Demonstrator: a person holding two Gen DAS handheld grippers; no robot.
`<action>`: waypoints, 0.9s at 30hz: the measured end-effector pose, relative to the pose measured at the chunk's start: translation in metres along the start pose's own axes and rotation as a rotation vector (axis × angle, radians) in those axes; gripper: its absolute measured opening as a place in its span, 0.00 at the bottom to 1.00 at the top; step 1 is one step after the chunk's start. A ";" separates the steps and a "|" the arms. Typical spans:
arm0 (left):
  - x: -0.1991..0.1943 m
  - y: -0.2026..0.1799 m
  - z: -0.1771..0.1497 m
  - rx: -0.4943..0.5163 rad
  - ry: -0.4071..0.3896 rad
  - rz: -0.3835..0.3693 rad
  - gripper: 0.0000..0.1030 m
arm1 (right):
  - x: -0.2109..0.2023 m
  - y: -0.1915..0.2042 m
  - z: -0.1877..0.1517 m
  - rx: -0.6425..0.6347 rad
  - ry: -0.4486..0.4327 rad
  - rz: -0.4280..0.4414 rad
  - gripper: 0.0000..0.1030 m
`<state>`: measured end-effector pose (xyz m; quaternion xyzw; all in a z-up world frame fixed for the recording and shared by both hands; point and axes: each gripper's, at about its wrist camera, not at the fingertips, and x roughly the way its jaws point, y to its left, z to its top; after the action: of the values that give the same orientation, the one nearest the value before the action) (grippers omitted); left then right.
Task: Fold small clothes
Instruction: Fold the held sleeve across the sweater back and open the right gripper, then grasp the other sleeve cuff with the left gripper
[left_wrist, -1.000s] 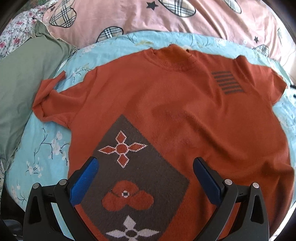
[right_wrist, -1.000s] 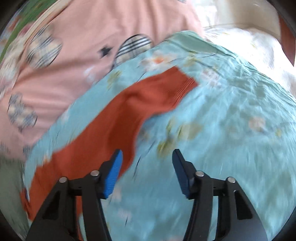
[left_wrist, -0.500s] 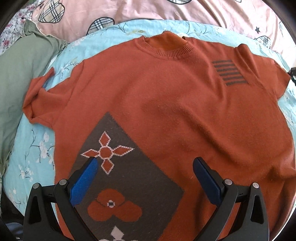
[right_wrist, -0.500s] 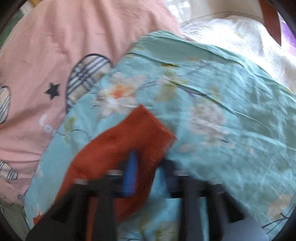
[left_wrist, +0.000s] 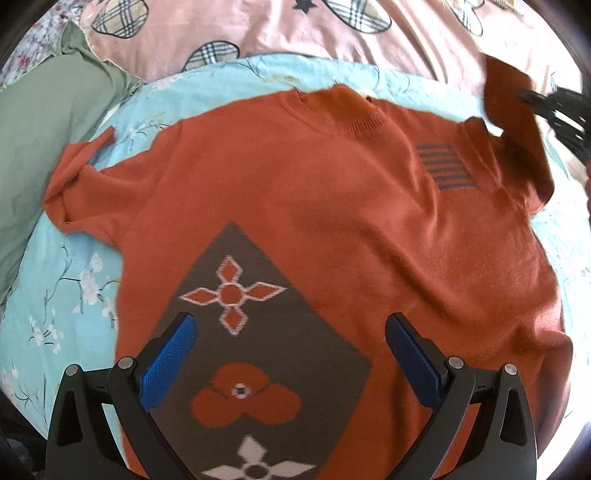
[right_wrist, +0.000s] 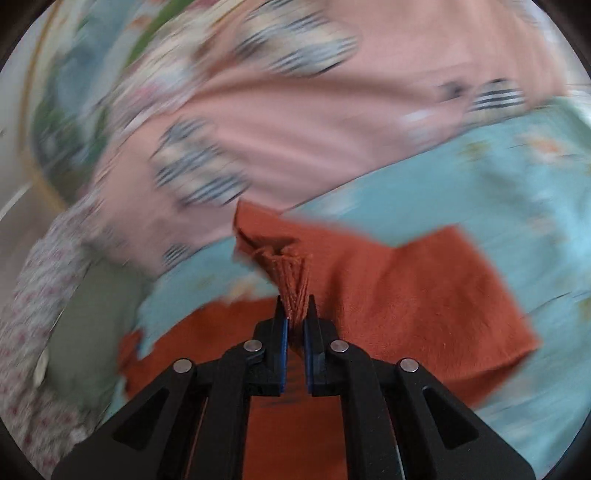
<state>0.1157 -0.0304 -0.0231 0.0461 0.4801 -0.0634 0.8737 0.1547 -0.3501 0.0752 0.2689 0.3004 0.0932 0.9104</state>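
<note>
An orange knit sweater (left_wrist: 314, 206) with a grey flower panel lies face up on a light blue floral sheet (left_wrist: 55, 295). My left gripper (left_wrist: 291, 350) is open and hovers over the grey panel near the hem. My right gripper (right_wrist: 295, 314) is shut on the cuff of the sweater's right sleeve (right_wrist: 406, 288) and holds it lifted. In the left wrist view that raised sleeve (left_wrist: 513, 110) and the right gripper (left_wrist: 554, 110) show at the upper right. The left sleeve (left_wrist: 77, 173) lies crumpled at the left.
A pink quilt with plaid hearts (left_wrist: 332, 29) lies beyond the collar. A green pillow (left_wrist: 40, 140) sits at the left. The right wrist view is motion-blurred; pink quilt (right_wrist: 295, 129) and green pillow (right_wrist: 85, 332) show there too.
My right gripper closed on the right sleeve cuff and lifted it off the sheet, swinging it toward the sweater's body. The left gripper stayed open over the hem, shifting slightly.
</note>
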 end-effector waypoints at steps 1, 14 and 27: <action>-0.003 0.005 -0.001 -0.006 -0.007 -0.008 0.99 | 0.014 0.021 -0.008 -0.017 0.032 0.041 0.08; 0.007 0.058 0.009 -0.090 -0.039 -0.141 0.99 | 0.184 0.161 -0.122 -0.041 0.411 0.236 0.10; 0.090 0.065 0.083 -0.192 0.010 -0.330 0.80 | 0.091 0.121 -0.116 0.066 0.265 0.203 0.34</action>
<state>0.2425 0.0157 -0.0533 -0.1167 0.4893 -0.1595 0.8494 0.1571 -0.1683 0.0181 0.3131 0.3920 0.2091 0.8394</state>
